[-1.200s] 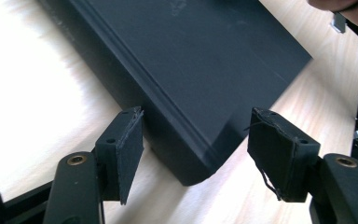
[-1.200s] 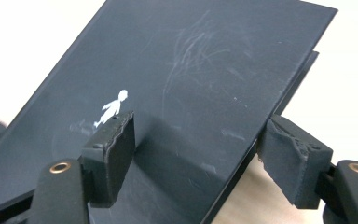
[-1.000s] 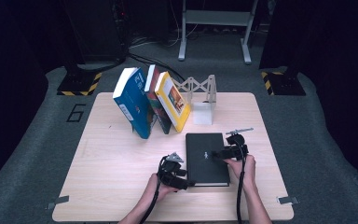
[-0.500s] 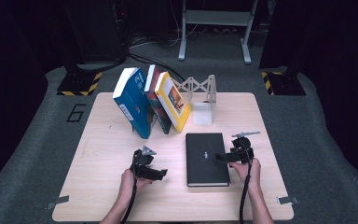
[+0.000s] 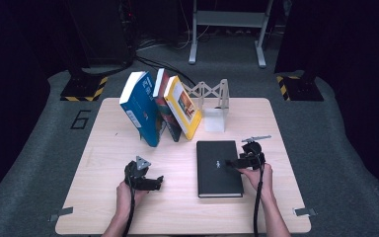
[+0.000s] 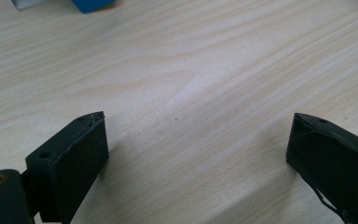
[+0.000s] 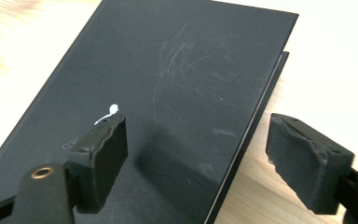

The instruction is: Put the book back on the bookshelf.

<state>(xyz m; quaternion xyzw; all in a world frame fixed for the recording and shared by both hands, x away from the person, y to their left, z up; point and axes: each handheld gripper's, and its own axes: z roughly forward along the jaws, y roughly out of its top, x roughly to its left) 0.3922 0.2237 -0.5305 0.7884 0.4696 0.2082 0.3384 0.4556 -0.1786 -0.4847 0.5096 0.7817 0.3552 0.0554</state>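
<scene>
On the table lies a scuffed black book, flat; both grippers' jaws gape, holding nothing.

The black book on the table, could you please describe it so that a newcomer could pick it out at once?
Start at the pale wooden table and find the row of books leaning at its far side. Nearer the person, on the right half, the black book lies flat and closed beside the right gripper. It alone is plain black with a tiny white mark on its cover; the blue book and yellow book stand tilted.
</scene>
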